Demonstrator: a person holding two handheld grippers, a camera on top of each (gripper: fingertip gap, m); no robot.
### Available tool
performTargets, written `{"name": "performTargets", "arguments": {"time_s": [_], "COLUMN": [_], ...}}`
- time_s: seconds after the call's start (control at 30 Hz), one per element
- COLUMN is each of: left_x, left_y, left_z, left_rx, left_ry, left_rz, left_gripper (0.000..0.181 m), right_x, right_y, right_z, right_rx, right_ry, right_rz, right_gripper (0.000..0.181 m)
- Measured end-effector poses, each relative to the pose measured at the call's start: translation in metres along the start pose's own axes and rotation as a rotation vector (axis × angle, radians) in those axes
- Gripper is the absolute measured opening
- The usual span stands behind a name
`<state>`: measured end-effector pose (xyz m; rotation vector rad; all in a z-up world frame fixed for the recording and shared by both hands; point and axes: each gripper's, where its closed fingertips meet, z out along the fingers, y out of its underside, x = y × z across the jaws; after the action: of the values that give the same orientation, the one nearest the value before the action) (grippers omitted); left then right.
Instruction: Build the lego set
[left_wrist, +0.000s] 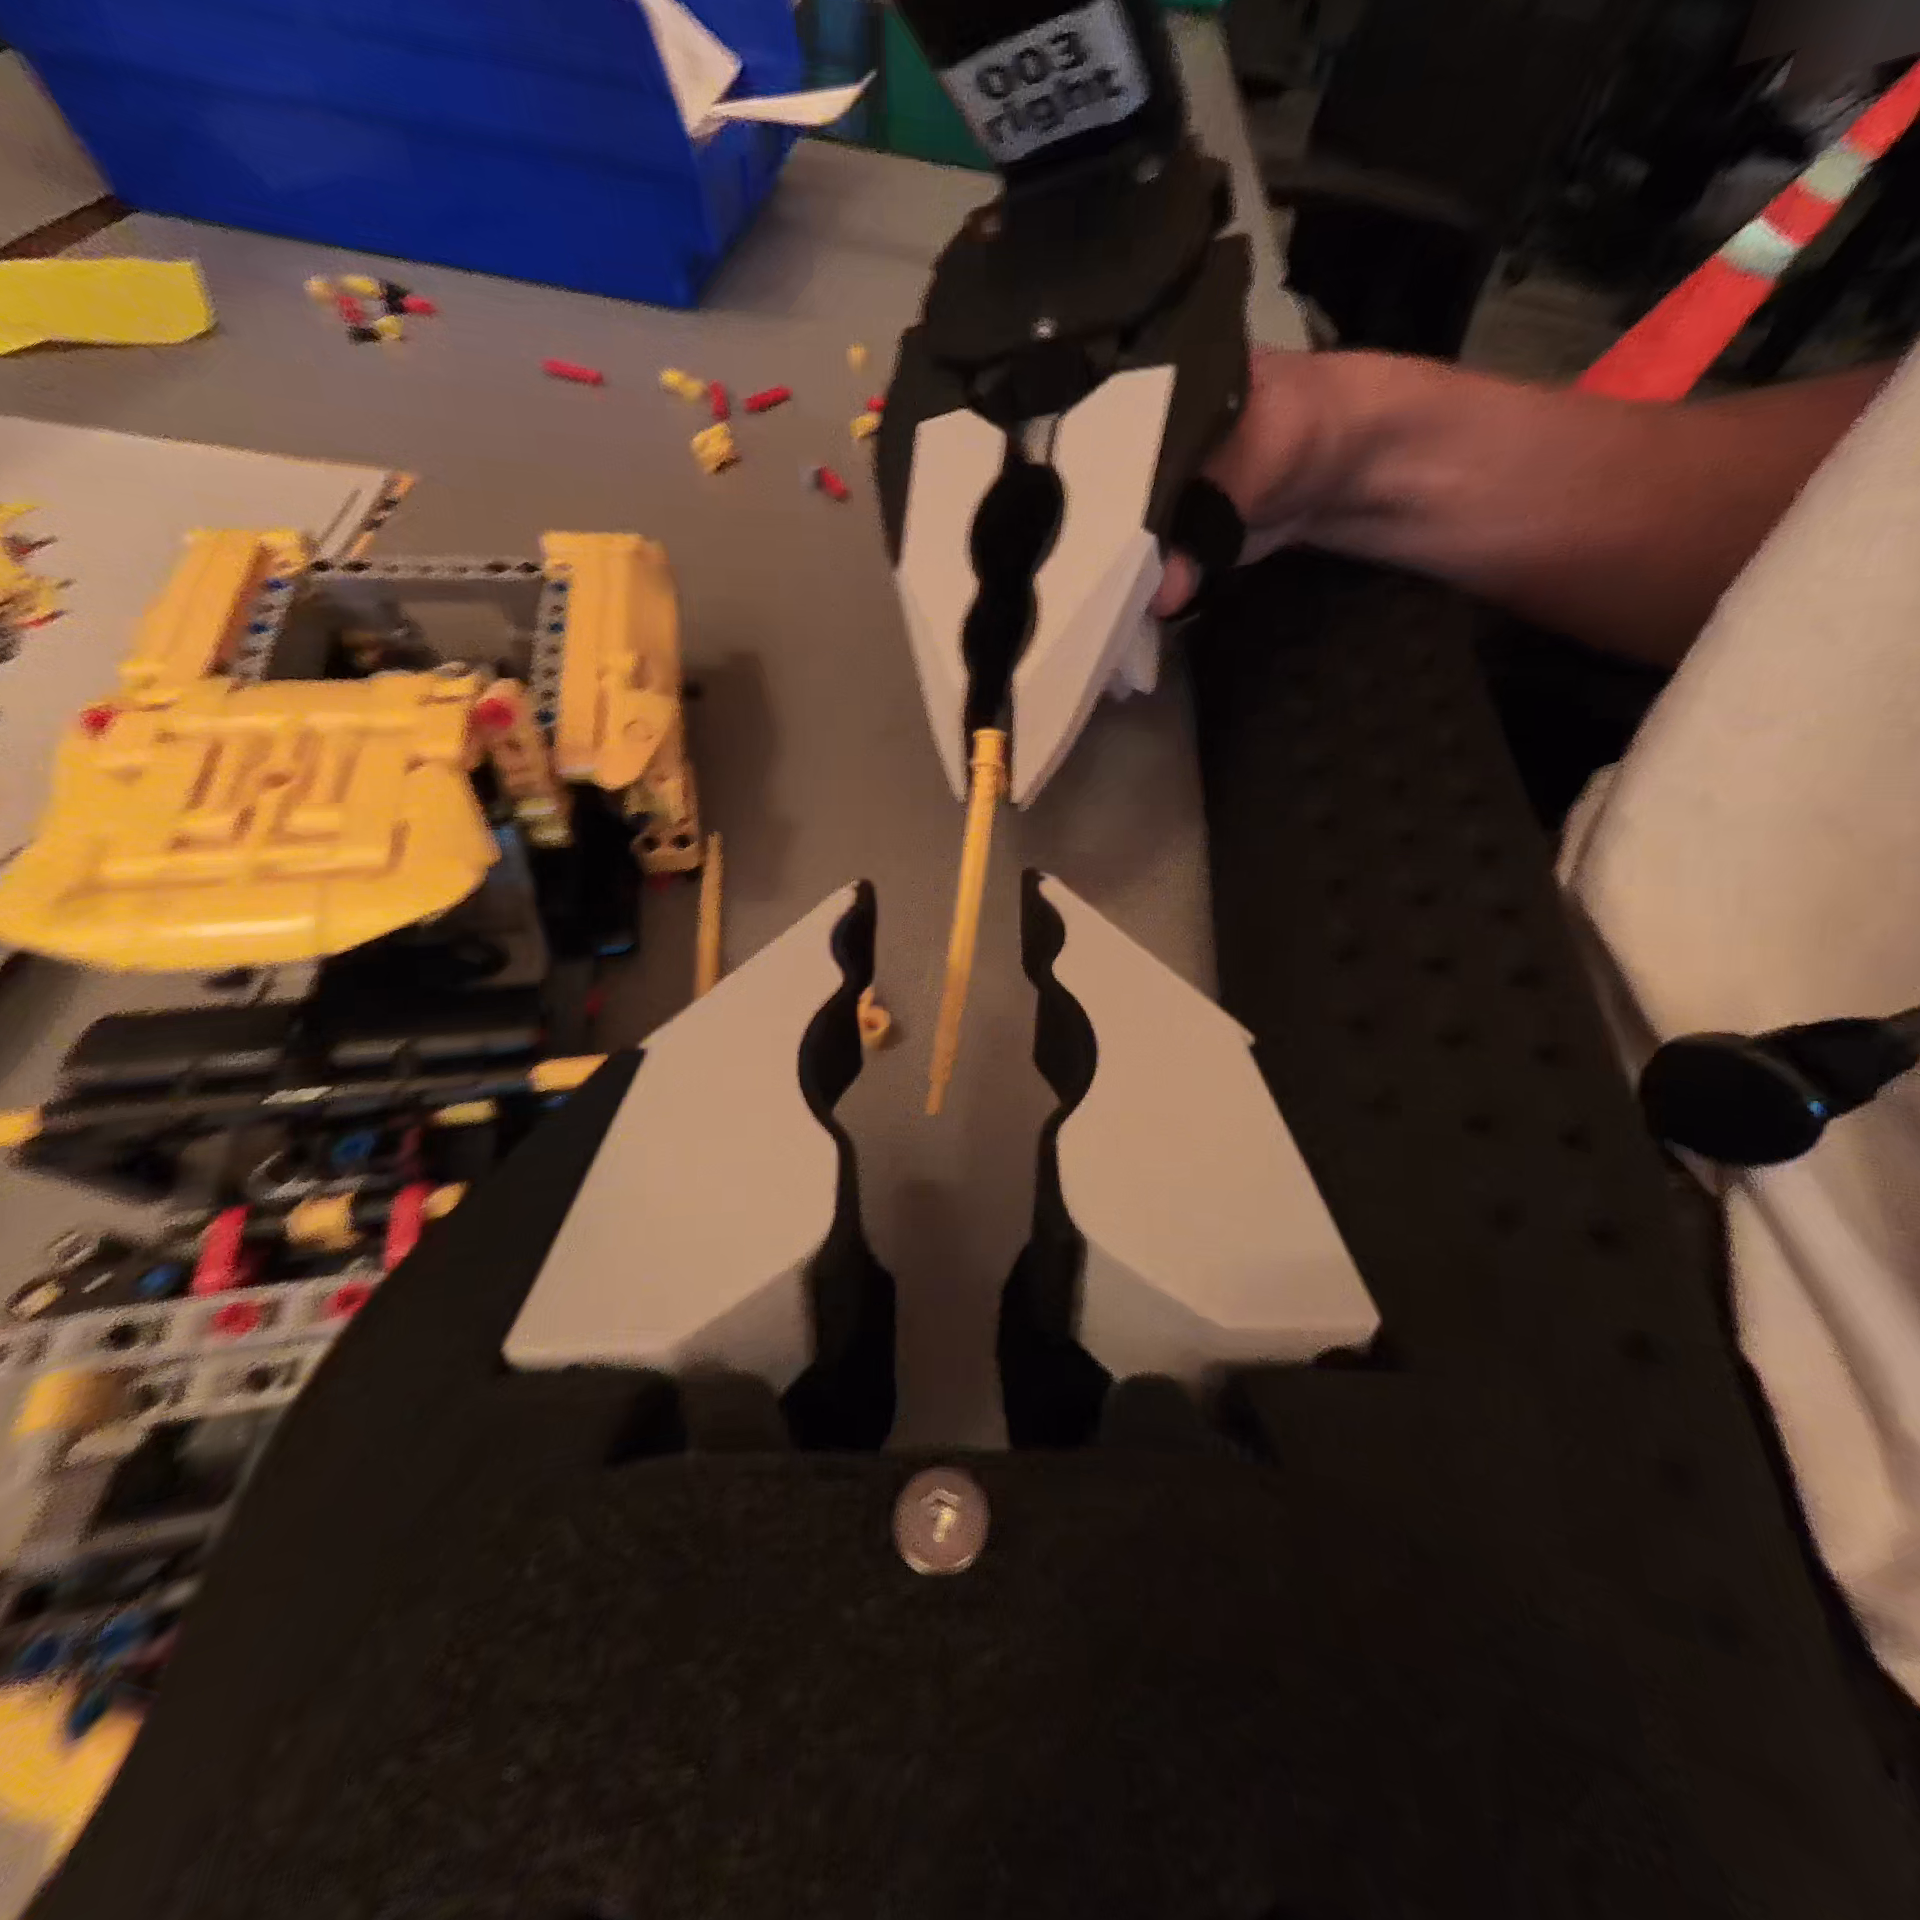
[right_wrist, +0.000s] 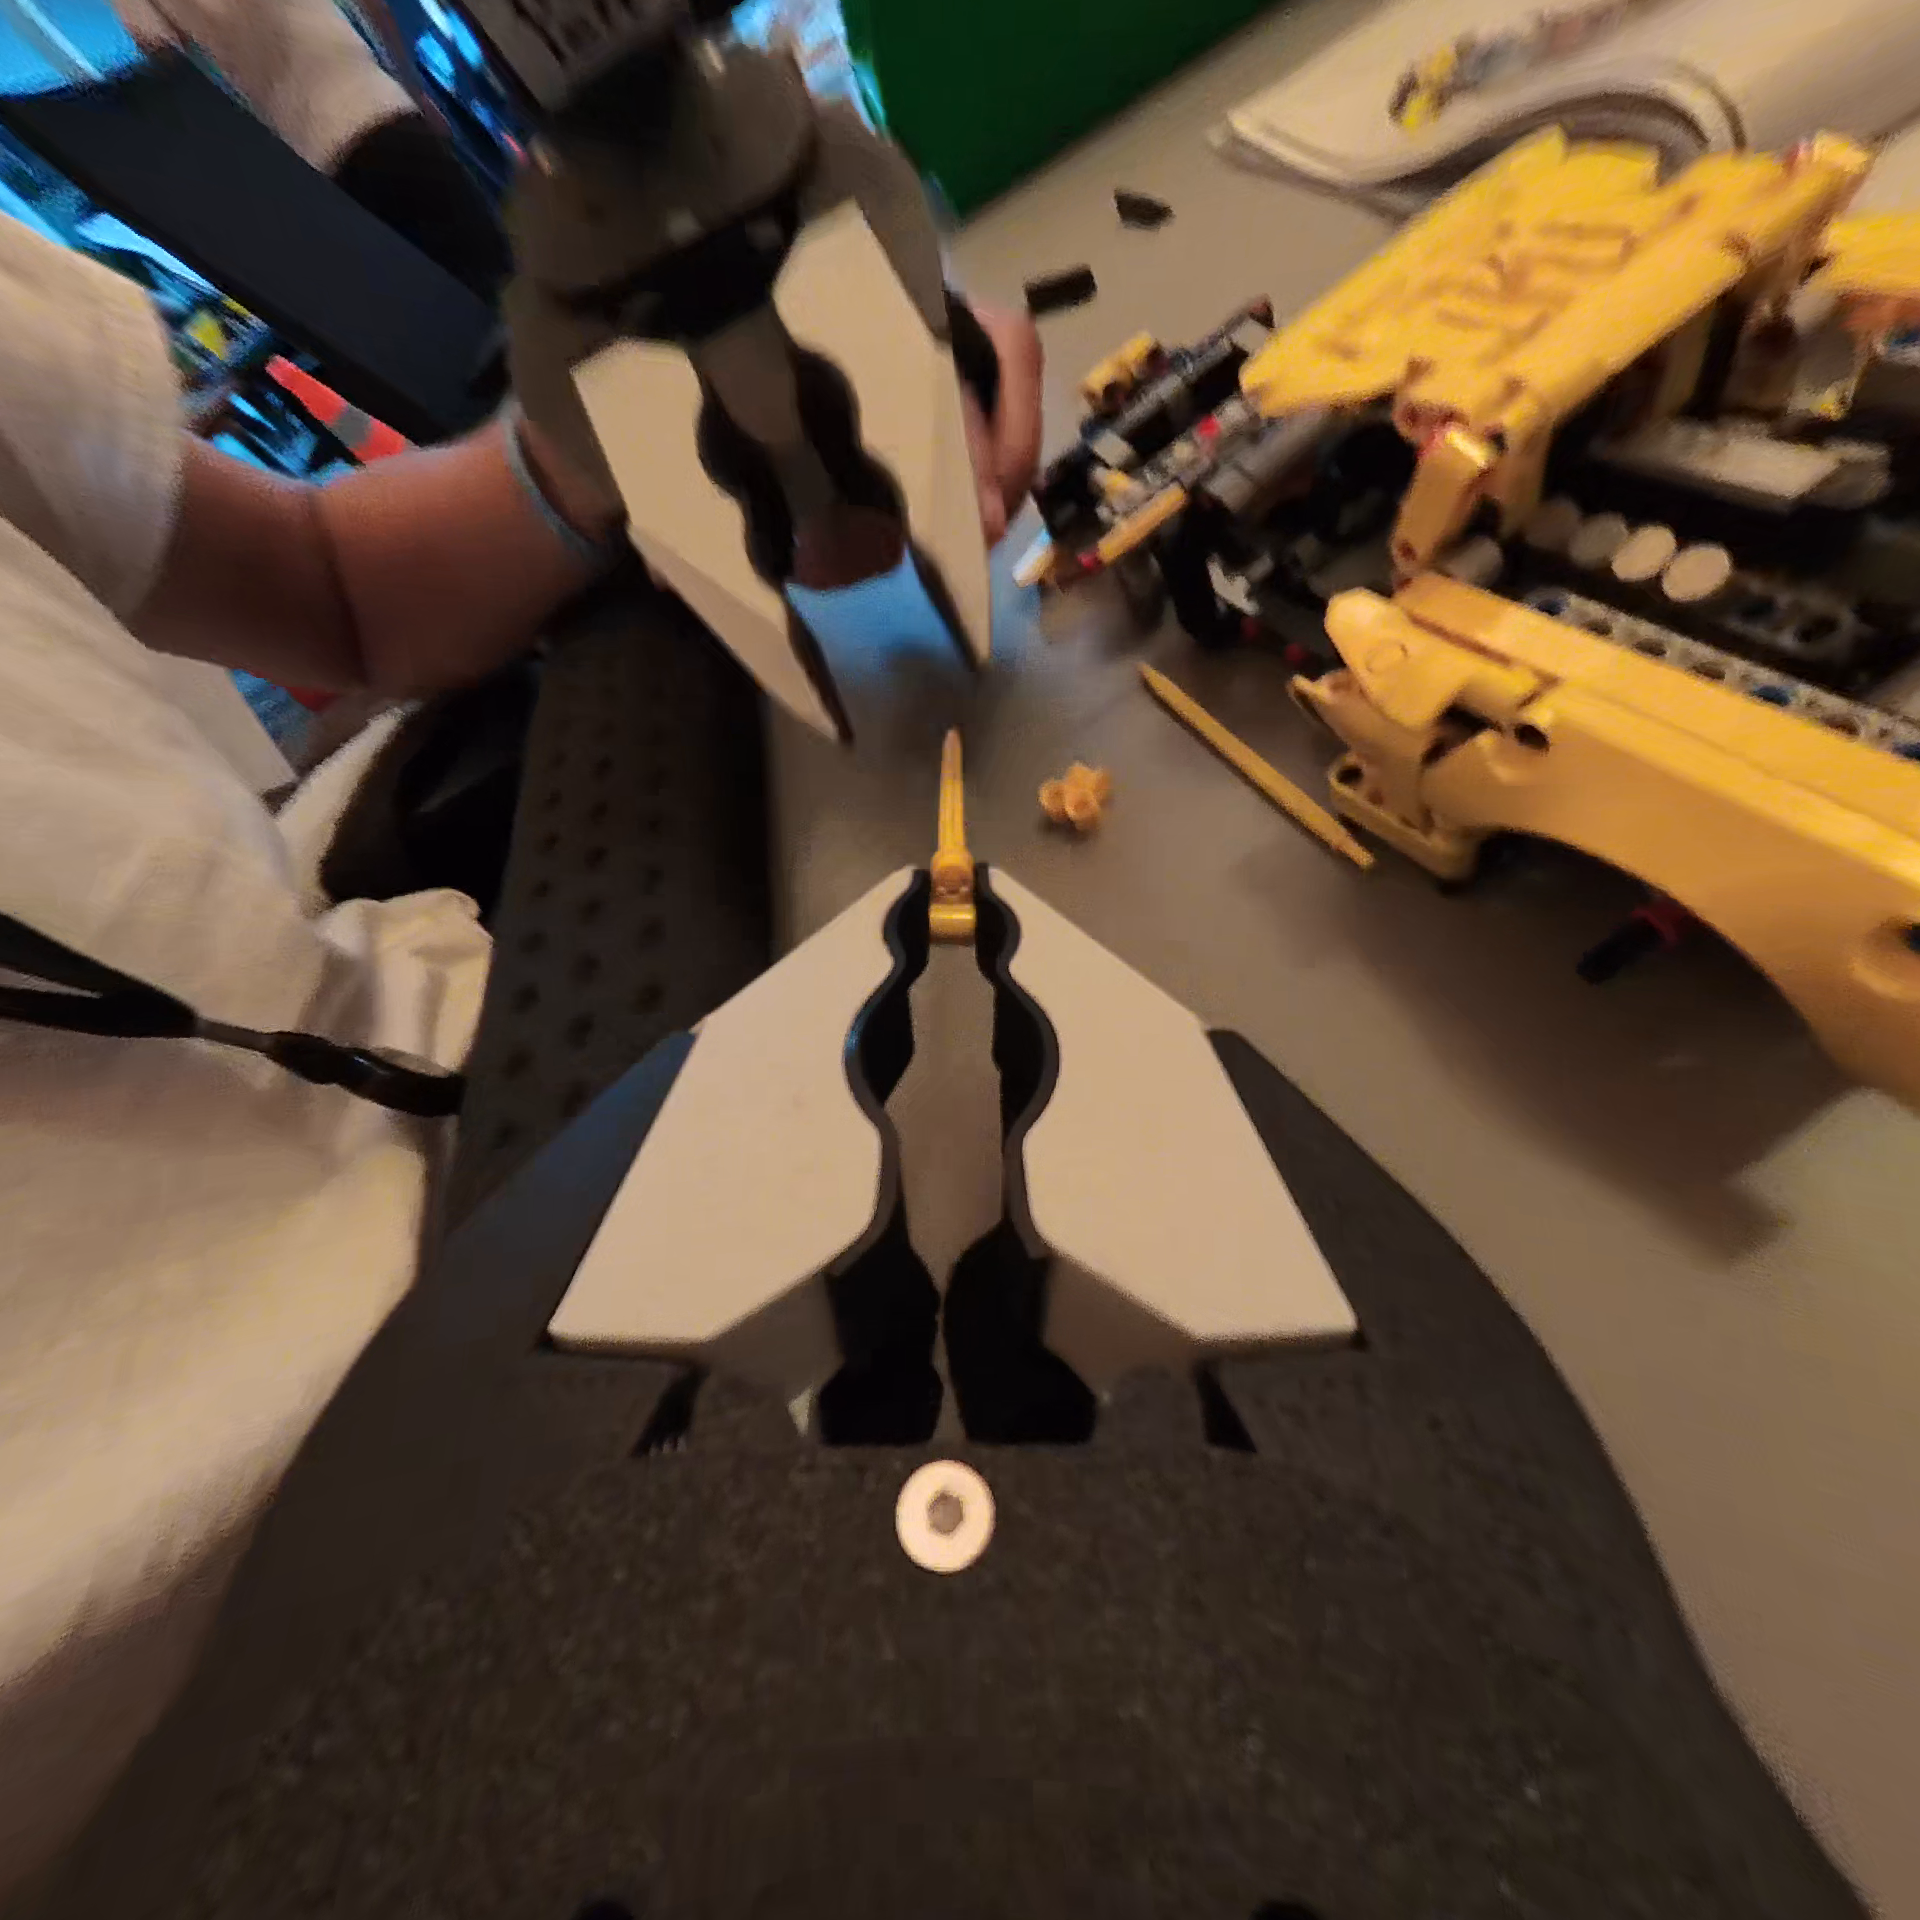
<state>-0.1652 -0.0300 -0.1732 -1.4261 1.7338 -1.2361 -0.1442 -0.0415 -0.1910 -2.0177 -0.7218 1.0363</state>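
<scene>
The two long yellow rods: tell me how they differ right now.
The held rod is pinched at one end by the right gripper and lifted off the table, pointing toward the open left gripper. The loose rod lies flat on the table beside the yellow model, touched by neither gripper. Both are thin, straight and yellow.

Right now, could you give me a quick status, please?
Right gripper shut on yellow axle. Left gripper open, facing its free end. Nothing between.
</scene>
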Motion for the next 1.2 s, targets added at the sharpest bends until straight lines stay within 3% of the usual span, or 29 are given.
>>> {"name": "performTargets", "arguments": {"time_s": [0.2,0.33,0.47,0.63,0.73,0.93,1.0,1.13,1.2], "left_x": [-0.018,-0.019,-0.027,-0.02,-0.022,-0.025,-0.023,-0.029,-0.03], "left_y": [0.002,0.012,0.02,0.018,0.022,0.022,0.022,0.032,0.034], "left_z": [-0.013,-0.008,-0.009,0.0,0.003,-0.019,-0.027,-0.034,-0.033], "left_rx": [-0.02,-0.08,-0.115,-0.134,-0.165,-0.059,-0.018,-0.037,-0.047], "left_ry": [-0.076,-0.103,-0.123,-0.156,-0.211,-0.205,-0.194,-0.241,-0.245], "left_rz": [0.028,0.066,0.034,0.054,0.049,-0.099,-0.128,-0.113,-0.107], "left_gripper": [0.028,0.028,0.027,0.025,0.023,0.021,0.021,0.02,0.02], "right_x": [-0.007,-0.003,-0.004,0.025,0.038,0.047,0.046,0.028,0.03], "right_y": [0.028,0.032,0.02,-0.002,0.002,-0.012,-0.015,-0.004,0.001], "right_z": [0.014,0.015,0.011,0.009,0.019,0.037,0.041,0.053,0.054], "right_rx": [-0.181,-0.209,-0.139,-0.066,-0.116,-0.176,-0.183,-0.258,-0.282], "right_ry": [-0.019,0.005,-0.022,0.141,0.234,0.429,0.42,0.231,0.246], "right_rz": [-0.046,-0.046,-0.026,-0.031,-0.05,-0.303,-0.335,-0.261,-0.264], "right_gripper": [0.007,0.009,0.028,0.027,0.027,0.025,0.023,0.028,0.03]}}
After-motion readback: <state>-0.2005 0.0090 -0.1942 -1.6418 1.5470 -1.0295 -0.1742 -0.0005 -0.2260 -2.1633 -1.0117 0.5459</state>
